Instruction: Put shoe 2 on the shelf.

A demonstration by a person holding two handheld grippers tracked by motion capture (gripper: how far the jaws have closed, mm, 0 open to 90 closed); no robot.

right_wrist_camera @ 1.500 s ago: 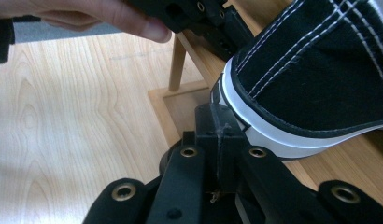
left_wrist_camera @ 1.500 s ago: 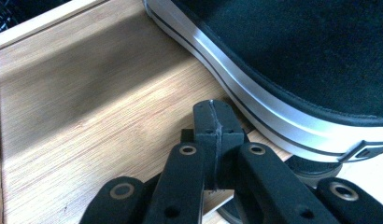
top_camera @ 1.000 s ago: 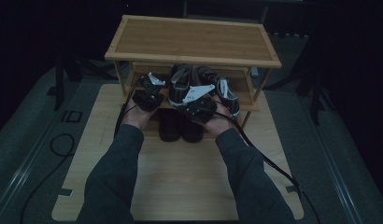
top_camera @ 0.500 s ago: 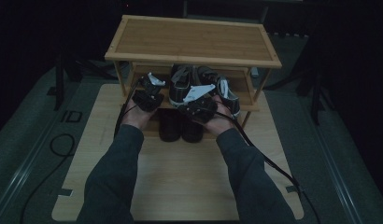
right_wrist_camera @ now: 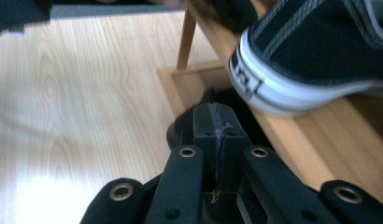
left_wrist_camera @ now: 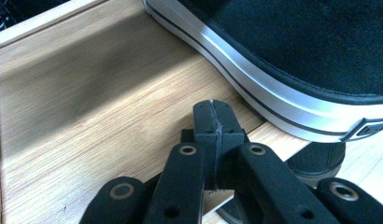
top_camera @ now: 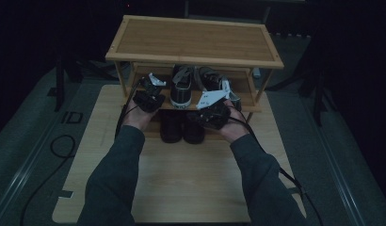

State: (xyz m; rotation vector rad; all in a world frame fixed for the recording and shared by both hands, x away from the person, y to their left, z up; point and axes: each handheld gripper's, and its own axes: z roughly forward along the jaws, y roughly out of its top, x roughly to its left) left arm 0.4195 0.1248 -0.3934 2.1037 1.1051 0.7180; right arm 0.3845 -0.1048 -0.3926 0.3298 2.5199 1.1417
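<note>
Sneakers sit as a pair on the lower shelf of a bamboo shoe rack at the upper middle of the high view, heels toward the person, with a second dark pair on the mat below them. The left gripper hovers just left of the shelved pair, and the right gripper just right of it, both held up at shelf height by the person's hands.

In the left gripper view, the left gripper has its jaws pressed together with nothing between them, poised over the shelf board; a sneaker's white sole crosses the upper right.

In the right gripper view, the right gripper is likewise closed and empty; the other sneaker's heel sits at the upper right on the shelf edge, and the toe of a dark shoe shows just behind the jaws.

Judging by this, the approach is in hand. Next, each gripper would need to open and close on a heel.
</note>
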